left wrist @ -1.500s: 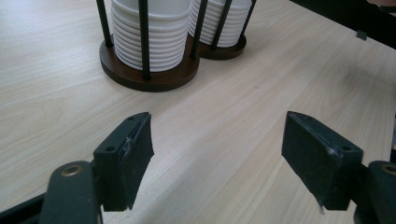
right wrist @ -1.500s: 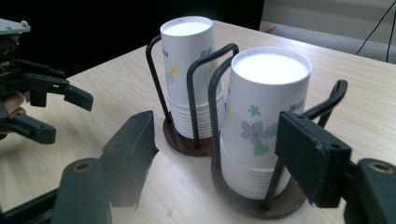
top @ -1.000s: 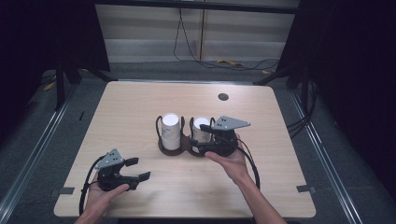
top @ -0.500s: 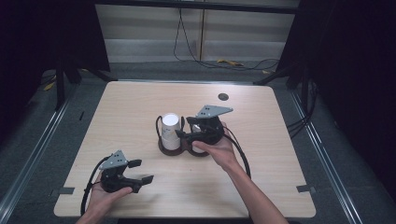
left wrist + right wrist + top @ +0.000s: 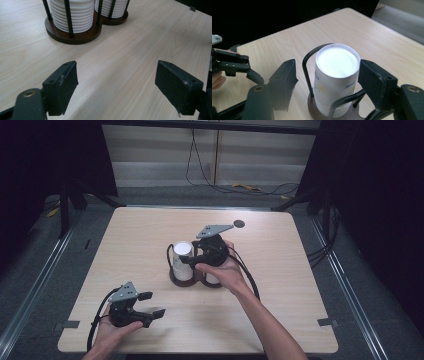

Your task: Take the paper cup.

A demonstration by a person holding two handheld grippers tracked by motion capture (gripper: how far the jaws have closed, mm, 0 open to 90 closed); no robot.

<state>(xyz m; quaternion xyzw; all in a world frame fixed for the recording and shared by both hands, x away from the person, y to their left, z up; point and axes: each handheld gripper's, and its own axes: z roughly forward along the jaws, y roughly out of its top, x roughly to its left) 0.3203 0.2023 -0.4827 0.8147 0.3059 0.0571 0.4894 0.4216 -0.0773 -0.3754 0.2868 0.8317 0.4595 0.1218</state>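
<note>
No text can be read here. On the side of the white paper cup (image 5: 336, 75), in the middle of the right gripper view, there is small blue print and a yellow mark, both too blurred to read.

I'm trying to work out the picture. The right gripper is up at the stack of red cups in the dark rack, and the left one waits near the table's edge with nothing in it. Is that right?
Not quite: the cups are white, not red, as the right gripper view shows. The rest holds: the right gripper is at the stack in the dark rack, its jaws having just opened a little, and the left gripper waits near the table's edge, empty.
</note>
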